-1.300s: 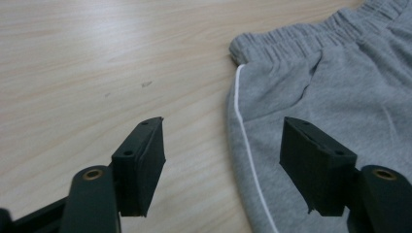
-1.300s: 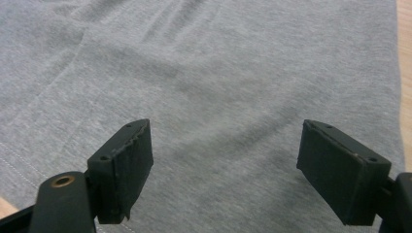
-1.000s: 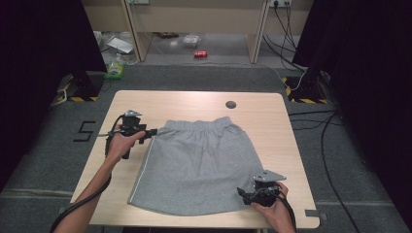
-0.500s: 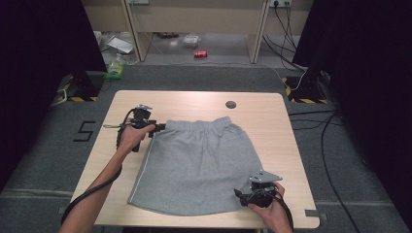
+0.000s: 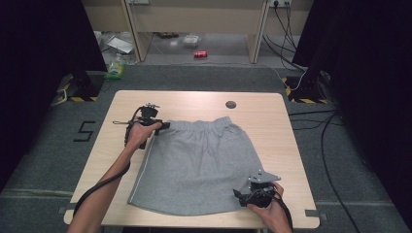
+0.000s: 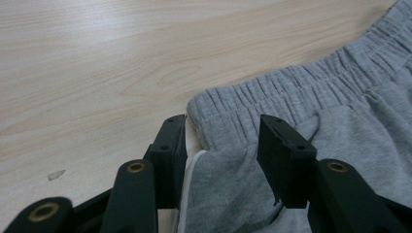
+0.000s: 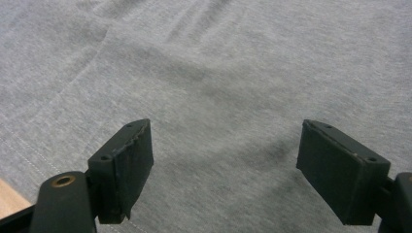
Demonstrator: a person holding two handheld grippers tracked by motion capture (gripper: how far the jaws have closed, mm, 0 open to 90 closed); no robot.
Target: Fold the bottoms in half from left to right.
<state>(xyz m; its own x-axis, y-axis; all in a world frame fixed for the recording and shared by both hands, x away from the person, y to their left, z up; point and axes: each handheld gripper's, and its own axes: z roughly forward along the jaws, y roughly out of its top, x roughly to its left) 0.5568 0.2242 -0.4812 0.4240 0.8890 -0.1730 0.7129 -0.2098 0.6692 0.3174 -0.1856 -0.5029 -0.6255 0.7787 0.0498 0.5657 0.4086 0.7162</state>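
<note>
- Shorts (image 5: 197,167), grey sweat fabric, lie flat on the table (image 5: 194,102), hem toward you, elastic waistband (image 5: 204,125) at the far edge.
- Handling, as I judge it: light, soft, limp. They'll drape and fold the moment you lift, nothing fragile, no slip on the pads. Take them by the thick edges, meaning waistband corners or hem corners; a pinch mid-panel would likely only bunch one layer.
- Nearest you: right gripper (image 5: 243,195) sits low over the near right hem corner. In the right gripper view its fingers (image 7: 121,167) are spread wide, flat cloth (image 7: 214,73) under the gap, nothing pinched.
- Farther out: left gripper (image 5: 164,125) is at the far left waistband corner. In the left gripper view its fingers (image 6: 284,160) straddle that corner (image 6: 228,121), the gathered elastic between them.
- Left jaws have just been closing, with the waistband corner between them. Half shut now; one pad is at the fabric edge, and I see no firm squeeze on the cloth yet.
- Your next move looks like finishing that left pinch on the elastic, then closing the right on the hem corner.
</note>
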